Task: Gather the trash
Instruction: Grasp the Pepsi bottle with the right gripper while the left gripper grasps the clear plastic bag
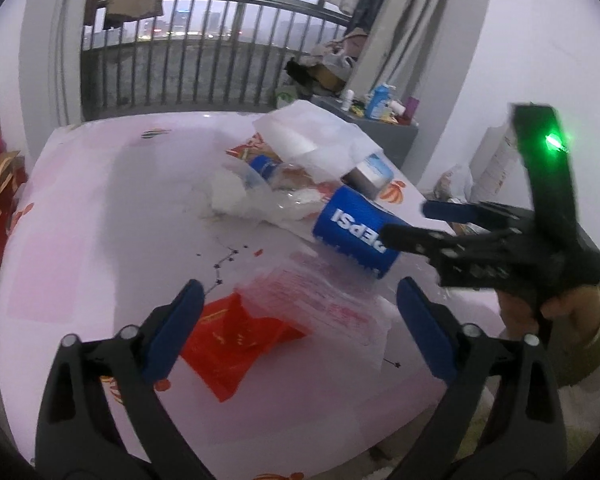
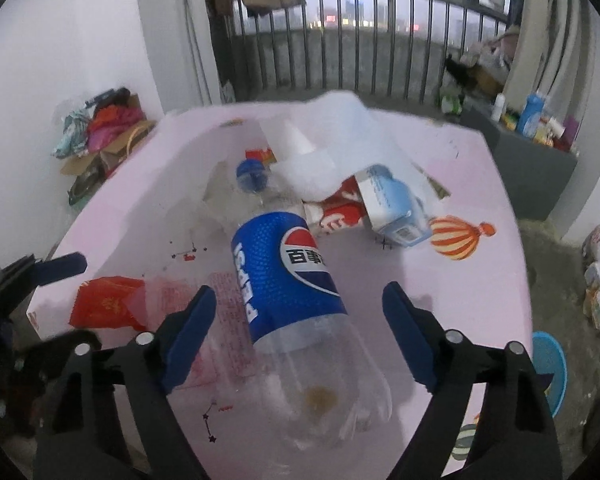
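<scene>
Bottle [image 2: 288,280] mid-table [image 2: 480,280], tongs [image 2: 300,332] spread astride

Left gripper [image 1: 296,320]: jaws spread wide, nothing between the blue pads, tilted downward, near side of the scene.
Right gripper [image 2: 298,328]: jaws spread wide, pads touching nothing, pitched steeply down, right of the left one.
Hand [image 1: 560,312]: wrapped around the right gripper's handle, olive sleeve at the wrist.
</scene>
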### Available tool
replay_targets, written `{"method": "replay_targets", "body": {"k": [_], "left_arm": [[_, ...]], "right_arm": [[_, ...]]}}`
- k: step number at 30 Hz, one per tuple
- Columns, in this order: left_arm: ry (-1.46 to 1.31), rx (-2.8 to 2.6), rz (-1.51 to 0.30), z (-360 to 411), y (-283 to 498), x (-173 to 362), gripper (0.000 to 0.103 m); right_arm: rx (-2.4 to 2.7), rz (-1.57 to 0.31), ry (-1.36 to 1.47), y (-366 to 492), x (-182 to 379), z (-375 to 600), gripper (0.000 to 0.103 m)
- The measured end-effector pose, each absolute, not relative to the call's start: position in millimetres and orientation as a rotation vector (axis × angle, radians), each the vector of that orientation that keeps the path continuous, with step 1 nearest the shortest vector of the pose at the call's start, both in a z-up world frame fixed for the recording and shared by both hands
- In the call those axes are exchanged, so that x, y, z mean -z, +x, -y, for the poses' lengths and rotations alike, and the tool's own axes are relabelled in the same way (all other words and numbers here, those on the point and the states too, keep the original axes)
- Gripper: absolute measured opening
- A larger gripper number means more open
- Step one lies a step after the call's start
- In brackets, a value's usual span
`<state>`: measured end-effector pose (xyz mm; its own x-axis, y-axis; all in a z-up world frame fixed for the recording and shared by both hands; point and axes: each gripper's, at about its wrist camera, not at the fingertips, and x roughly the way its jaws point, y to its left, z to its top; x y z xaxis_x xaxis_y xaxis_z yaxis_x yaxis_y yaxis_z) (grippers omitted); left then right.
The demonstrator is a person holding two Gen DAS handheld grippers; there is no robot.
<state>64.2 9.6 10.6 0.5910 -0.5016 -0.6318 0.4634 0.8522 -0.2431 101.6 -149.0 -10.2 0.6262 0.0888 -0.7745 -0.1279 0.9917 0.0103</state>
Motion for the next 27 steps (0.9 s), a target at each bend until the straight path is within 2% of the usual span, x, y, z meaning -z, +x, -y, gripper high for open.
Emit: {"method": "replay_targets", "body": {"k": [1, 10, 12, 19, 27], "left_arm": [[-0.053, 0.571, -0.767, -6.8, 64.2, -9.2, 0.081], [-0.138, 0.687, -0.896, -3.9, 67.3, 6.1, 0.058], [-0.169, 0.718, -0.935, -1.6, 69.9, 13.3, 0.055], [-0.266, 0.748, -1.08, 7.4, 86.0, 41.6, 0.041], [-0.352, 0.714, -1.039, 6.0, 97.2, 38.3, 0.031]], "right_arm": [[-0.131, -0.91, -0.039, 107.4, 12.3, 150.3, 0.079], [-0.174, -1.019, -0.045, 129.3, 27.3, 149.6, 0.069], [-0.19, -1.034, -0.022, 129.8, 29.8, 151.3, 0.065], [-0.219, -1.054, 0.019, 128.2, 32.4, 156.7, 0.062], [-0.237, -1.092, 0.129, 110.9, 35.9, 168.9, 0.061]]}}
